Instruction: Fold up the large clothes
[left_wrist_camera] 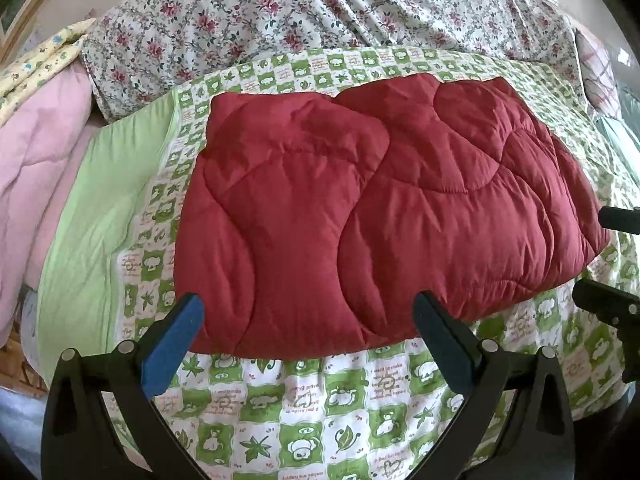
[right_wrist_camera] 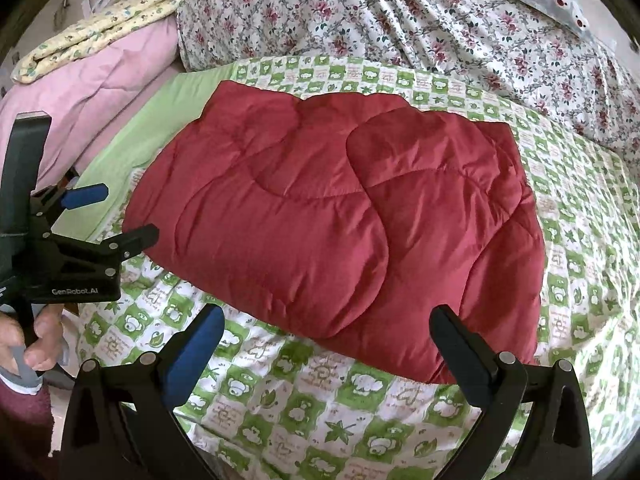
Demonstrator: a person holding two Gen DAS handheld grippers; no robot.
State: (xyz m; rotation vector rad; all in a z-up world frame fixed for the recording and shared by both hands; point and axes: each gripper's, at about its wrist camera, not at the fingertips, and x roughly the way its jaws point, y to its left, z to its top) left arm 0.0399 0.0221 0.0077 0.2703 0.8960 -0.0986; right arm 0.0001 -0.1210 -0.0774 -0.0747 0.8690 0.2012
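Both grippers are just hanging there with jaws spread wide and nothing between the pads. Left gripper (left_wrist_camera: 308,314) points forward, blue-padded finger on its left, black one on its right. Right gripper (right_wrist_camera: 328,328) is the same deal, wide open. From the right wrist cam you can see the left gripper (right_wrist_camera: 116,216) off to the side, fingers apart and pointing right, with the person's left hand (right_wrist_camera: 30,344) wrapped around its handle from below.
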